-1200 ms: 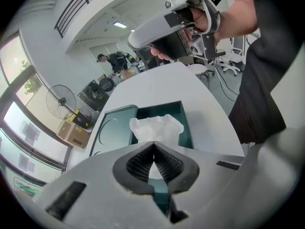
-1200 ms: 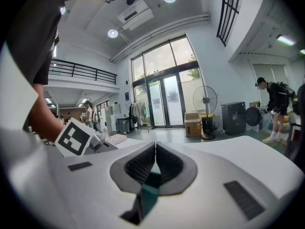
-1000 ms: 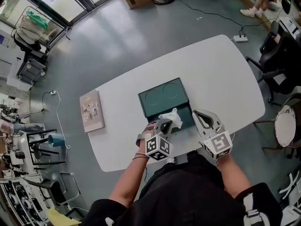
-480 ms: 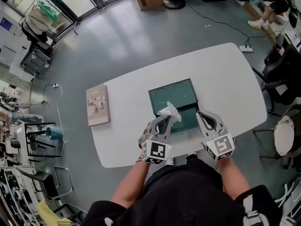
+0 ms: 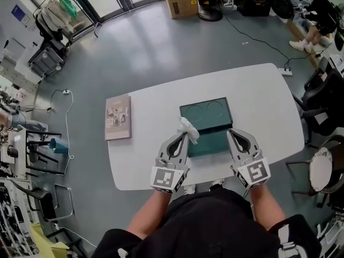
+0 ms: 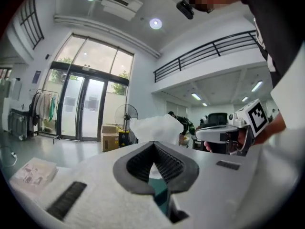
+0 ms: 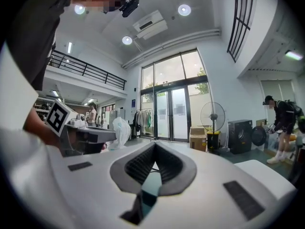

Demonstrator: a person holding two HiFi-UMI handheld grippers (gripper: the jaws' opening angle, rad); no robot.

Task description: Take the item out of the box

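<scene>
Left gripper [image 5: 183, 135] clamps the white wrapped item [image 5: 190, 128], apparently lifted clear of the green box [image 5: 214, 123]. Right gripper [image 5: 233, 133] has its jaws together, holding nothing. Next, probably: set it down on the table [image 5: 258, 95], near the front edge.

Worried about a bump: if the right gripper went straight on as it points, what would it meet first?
Likely nothing near: the right gripper points level over the table, with the green box showing only below its shut jaws. Depth is unclear; it could skim the box.

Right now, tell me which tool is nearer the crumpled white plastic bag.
Left. The left tool grips the crumpled white plastic bag over the near-left edge of the dark green box; the right tool sits apart, to the bag's right.
</scene>
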